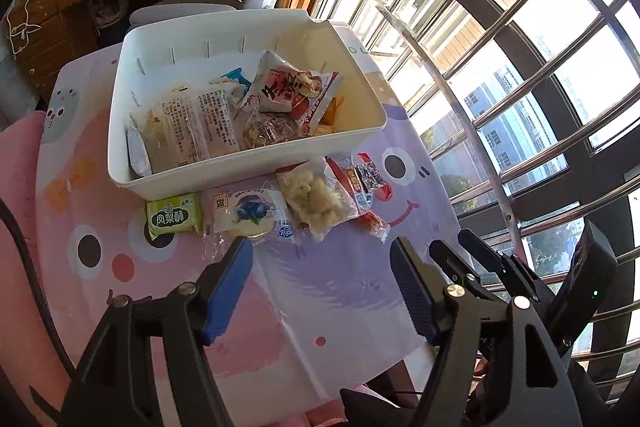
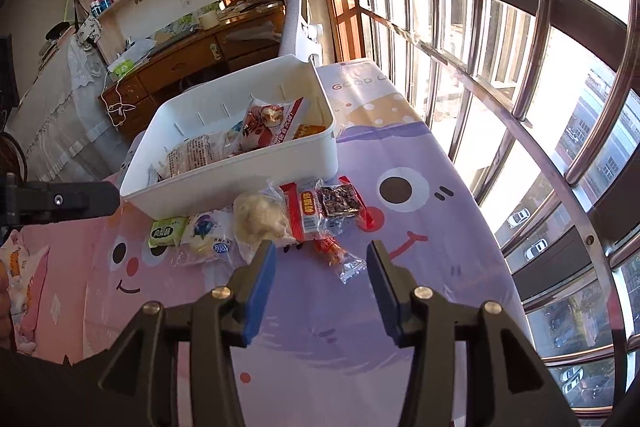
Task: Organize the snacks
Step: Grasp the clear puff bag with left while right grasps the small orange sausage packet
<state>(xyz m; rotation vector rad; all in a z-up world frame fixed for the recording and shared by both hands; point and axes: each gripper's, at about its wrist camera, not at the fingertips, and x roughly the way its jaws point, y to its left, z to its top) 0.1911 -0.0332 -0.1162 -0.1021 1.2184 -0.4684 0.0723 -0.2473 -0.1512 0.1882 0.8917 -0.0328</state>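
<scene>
The white plastic bin [image 1: 256, 107] sits just beyond both grippers on the cartoon-print tablecloth [image 1: 320, 287], and it already holds several snacks: a long clear packet printed with text [image 1: 192, 125], a red-and-white pouch [image 1: 288, 87] leaning on the pile, and a few smaller wrappers half hidden beneath. By that showing the sorting looks partly done. What is left lies in a row along the bin's near wall, between it and the fingertips: a green pineapple-cake packet [image 1: 173, 217] farthest to the left, a blueberry-printed pastry wrapper [image 1: 248, 213] beside it, a clear bag of pale puffed pieces [image 1: 316, 197] next, then a red-wrapped bar [image 2: 306, 213], a small dark square sweet [image 2: 339, 201] and an orange sweet in clear film [image 2: 334, 251] nearest the right gripper. The left gripper [image 1: 324, 263] hangs over the cloth with its jaws spread and nothing between them, its blue pad just short of the blueberry wrapper. The right gripper [image 2: 322, 259] is likewise spread and empty, the orange sweet lying just ahead, between its tips. Six pieces appear to remain outside the bin, so roughly half the job is still ahead.
</scene>
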